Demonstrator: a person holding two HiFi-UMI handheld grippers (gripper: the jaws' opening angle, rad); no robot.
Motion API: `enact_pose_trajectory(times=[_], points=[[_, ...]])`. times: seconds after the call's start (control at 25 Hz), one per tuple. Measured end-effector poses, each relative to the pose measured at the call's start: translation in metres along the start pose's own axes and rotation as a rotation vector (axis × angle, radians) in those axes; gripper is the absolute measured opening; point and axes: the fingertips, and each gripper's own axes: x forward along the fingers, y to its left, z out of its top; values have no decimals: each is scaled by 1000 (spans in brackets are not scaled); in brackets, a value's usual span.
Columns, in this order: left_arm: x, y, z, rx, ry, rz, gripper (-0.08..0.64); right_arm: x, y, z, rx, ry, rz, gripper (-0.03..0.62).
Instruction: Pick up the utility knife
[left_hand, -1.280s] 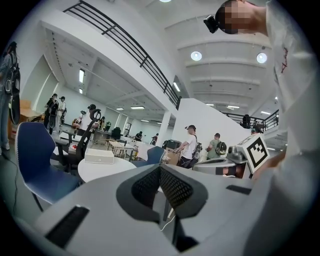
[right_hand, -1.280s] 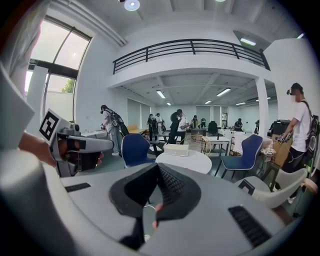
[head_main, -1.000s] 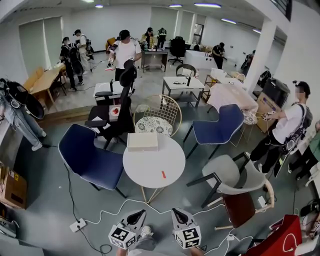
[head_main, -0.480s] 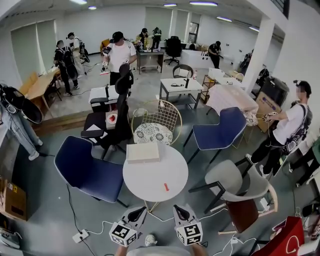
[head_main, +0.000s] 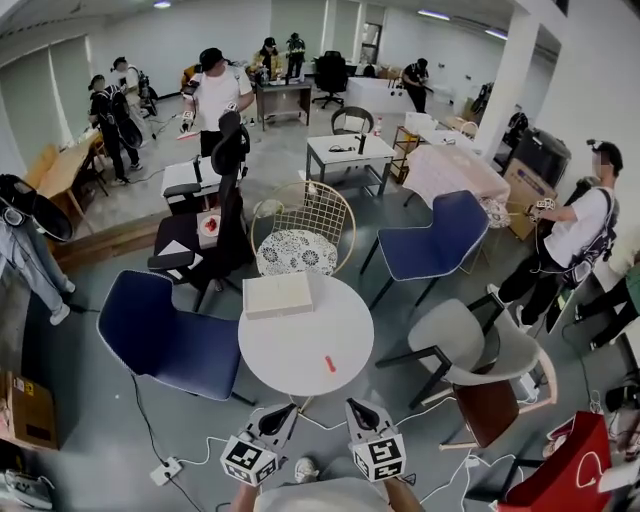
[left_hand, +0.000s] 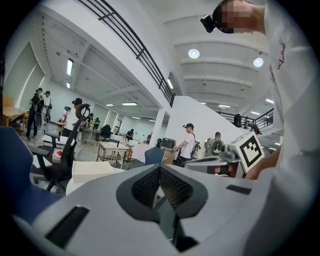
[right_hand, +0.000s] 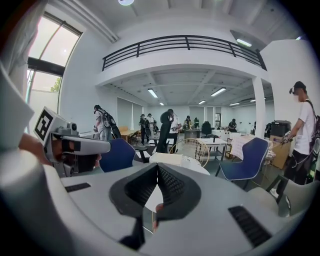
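1. Work area: a round white table (head_main: 285, 350) stands directly ahead of the operator. A flat, pale rectangular box (head_main: 278, 295) lies near its far edge.
2. Target location: the small red-orange utility knife (head_main: 330, 363) lies flat on the near right part of the tabletop. It is well apart from the box, and nothing touches it.
3. Left gripper (head_main: 284, 413): the jaws are together with nothing between them. The tip hangs just at the near rim of the table, to the left of the knife.
4. Right gripper (head_main: 358, 409): the jaws are together and empty. The tip sits at the near rim and is closer to the knife than the left one (a sliver of red shows through the slot under its pads in the right gripper view, probably the knife beyond).
5. Step in hand: approach. Neither gripper is in contact with the knife, and it is not yet lifted.
6. Next move, as judged:
   - The right gripper appears the better placed.
   - Its jaws must part first, enough to straddle the knife's narrow body.
   - It must then travel forward and down over the tabletop, with the jaws set across the handle.
   - The knife is thin and lies flat, so the pads must come almost down to the surface before closing.
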Motion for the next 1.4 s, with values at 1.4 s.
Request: enact_pose_trajectory(times=[1.4], points=[[62, 41, -88, -152, 231, 67, 12, 72, -47, -99, 102, 267, 96, 17]])
